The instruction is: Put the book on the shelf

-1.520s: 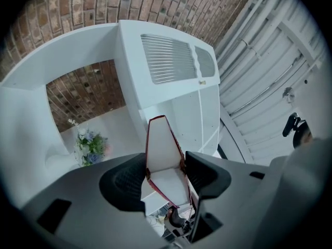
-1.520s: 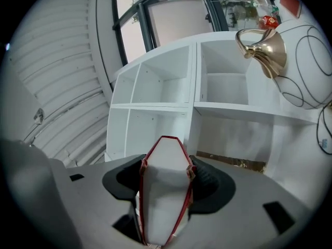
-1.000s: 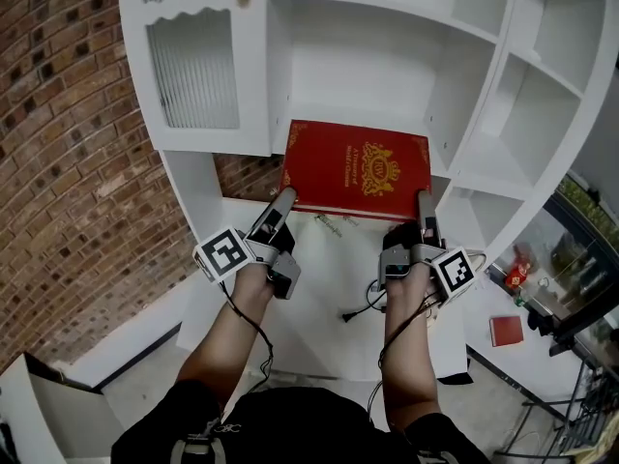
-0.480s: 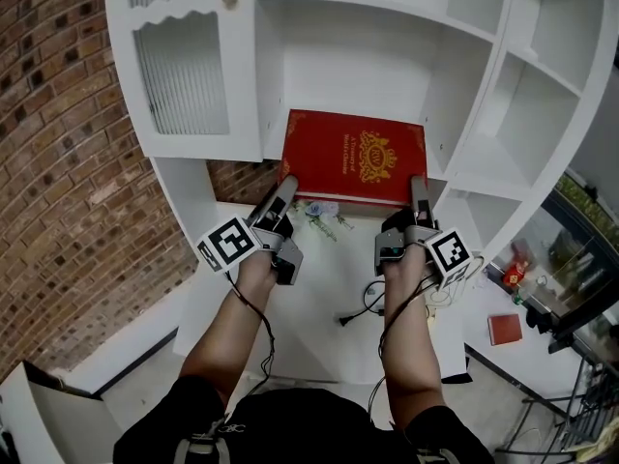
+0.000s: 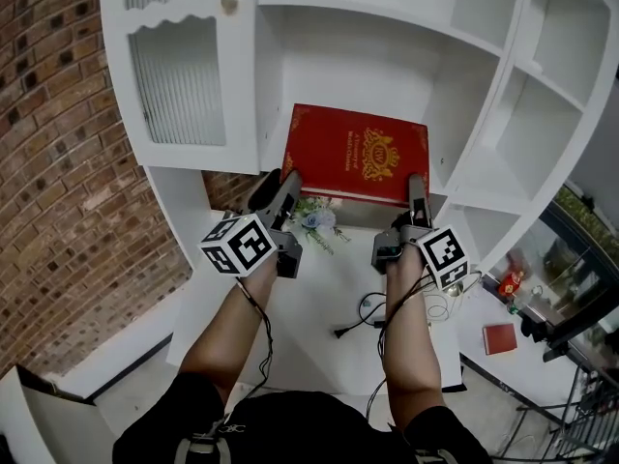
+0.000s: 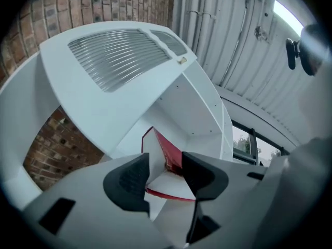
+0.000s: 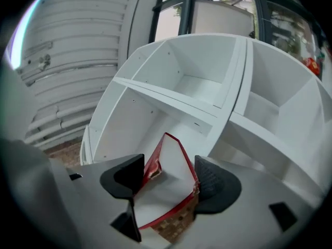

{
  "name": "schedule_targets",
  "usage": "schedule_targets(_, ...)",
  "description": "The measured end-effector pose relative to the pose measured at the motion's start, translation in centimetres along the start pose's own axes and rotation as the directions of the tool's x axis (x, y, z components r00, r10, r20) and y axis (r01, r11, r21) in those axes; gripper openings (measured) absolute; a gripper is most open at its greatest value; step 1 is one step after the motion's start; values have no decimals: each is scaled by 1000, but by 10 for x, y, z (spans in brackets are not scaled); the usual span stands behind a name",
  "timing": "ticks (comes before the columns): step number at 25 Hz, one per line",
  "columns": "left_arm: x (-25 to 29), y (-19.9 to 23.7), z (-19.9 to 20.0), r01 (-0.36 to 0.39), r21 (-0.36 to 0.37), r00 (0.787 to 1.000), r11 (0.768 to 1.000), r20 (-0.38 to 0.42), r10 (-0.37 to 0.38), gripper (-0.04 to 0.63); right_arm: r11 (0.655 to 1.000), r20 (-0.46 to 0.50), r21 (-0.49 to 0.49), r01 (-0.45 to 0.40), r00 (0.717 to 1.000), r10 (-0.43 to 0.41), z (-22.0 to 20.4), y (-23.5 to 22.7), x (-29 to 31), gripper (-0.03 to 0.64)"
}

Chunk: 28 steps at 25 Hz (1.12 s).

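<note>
Left gripper view shows the left gripper [image 6: 165, 176] with jaws wide, having just been closing, pressed on the red hardcover book [image 6: 169, 149]. The right gripper [image 7: 168, 179] jaws, having just been opening, grip its other corner.

Book [image 5: 356, 155]: red hardcover, gold crest and border, closed, cover facing me, tilted, centre of frame at the middle compartment's mouth.
Shelf [image 5: 358, 56]: white, fills my upper frame.

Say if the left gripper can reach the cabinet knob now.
Probably not: the left gripper has just closed its jaws further on the book; it must let go first. Nothing blocks the knob itself.
</note>
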State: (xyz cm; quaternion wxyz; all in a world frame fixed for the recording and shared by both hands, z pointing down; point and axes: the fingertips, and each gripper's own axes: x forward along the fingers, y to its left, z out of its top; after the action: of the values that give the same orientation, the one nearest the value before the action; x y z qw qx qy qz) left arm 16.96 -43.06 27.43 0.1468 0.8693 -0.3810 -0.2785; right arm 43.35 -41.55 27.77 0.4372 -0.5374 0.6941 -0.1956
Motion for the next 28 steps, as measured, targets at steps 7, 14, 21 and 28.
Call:
schedule_targets(7,15,-1,12,-45,162,999,986,20,42,155,872,33,-481,85,996,-79,7,17,4,311)
schedule_targets(14,23,-5,16,-71,297,997,952,15,70,144,661,37,-743,100,993,-109,7,35,13,210)
schedule_targets(21,30,-6,19,-78,392,996,917,0,85,144,627,-27,-774,88,985,-173,7,34,27,210)
schedule_targets(28,36,-4,20,-91,398,995,913,10,95,144,627,-83,-775,84,969,-232,7,30,40,210)
